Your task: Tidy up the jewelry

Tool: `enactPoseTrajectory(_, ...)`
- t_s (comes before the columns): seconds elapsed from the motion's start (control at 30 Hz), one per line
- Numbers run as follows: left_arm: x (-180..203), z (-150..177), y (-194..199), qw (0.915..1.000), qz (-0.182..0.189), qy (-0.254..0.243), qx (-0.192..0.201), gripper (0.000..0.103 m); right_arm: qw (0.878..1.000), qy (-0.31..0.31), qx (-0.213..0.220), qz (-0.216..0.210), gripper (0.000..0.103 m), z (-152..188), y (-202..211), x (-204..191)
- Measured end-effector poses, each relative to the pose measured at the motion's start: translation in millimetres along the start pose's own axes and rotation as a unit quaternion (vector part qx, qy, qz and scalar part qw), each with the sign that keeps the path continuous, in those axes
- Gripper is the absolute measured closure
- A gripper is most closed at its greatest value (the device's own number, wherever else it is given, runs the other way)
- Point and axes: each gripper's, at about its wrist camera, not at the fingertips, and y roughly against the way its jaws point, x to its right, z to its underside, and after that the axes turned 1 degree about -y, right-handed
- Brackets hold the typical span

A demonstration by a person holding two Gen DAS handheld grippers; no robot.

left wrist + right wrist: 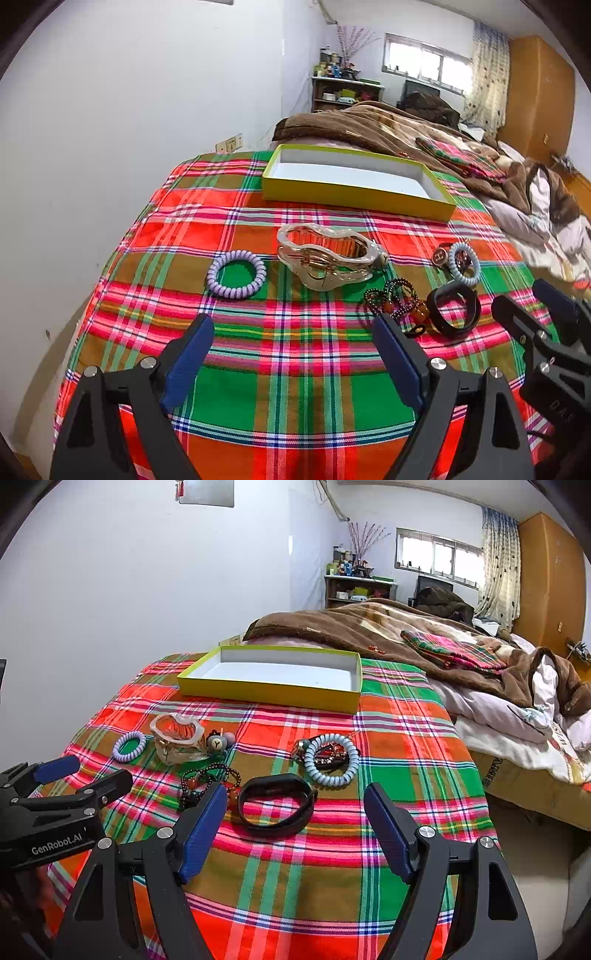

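An open yellow box (pixel 354 192) (pixel 266 692) with a white inside lies at the far side of the plaid cloth. In front of it lie a purple coil hair tie (pixel 236 274) (pixel 129 746), a clear hair claw (pixel 328 258) (pixel 177 738), a dark bead bracelet (pixel 391 299) (pixel 207 779), a black band (pixel 454 310) (pixel 277 805) and a light blue coil tie (pixel 464 263) (pixel 332 760). My left gripper (pixel 295 354) (pixel 74 775) is open and empty, short of the claw. My right gripper (pixel 295 823) (pixel 532 299) is open and empty, just short of the black band.
The plaid cloth (pixel 288 387) covers a table that ends at a white wall on the left. A bed with a brown blanket (pixel 369 627) and white bedding (pixel 517 716) lies right and behind. A shelf (pixel 354 587) and wardrobe (pixel 550 572) stand far back.
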Motion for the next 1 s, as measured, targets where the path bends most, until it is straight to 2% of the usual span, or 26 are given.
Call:
enactPoseTrajectory(0.23, -7, 0, 5, 0.9998, -0.009, 0.017, 0.004, 0.014, 1.000, -0.003, 0.000, -0.011, 0.027, 1, -2, -3)
enactPoseTrajectory(0.43, -6, 0, 10, 0.9994, -0.030, 0.018, 0.006, 0.014, 1.000, -0.003, 0.002, -0.005, 0.027, 1, 0, -2)
enactPoseTrajectory(1.0, -9, 1, 11, 0.9996, -0.025, 0.012, 0.002, 0.014, 1.000, -0.015, -0.001, -0.004, 0.027, 2, 1, 0)
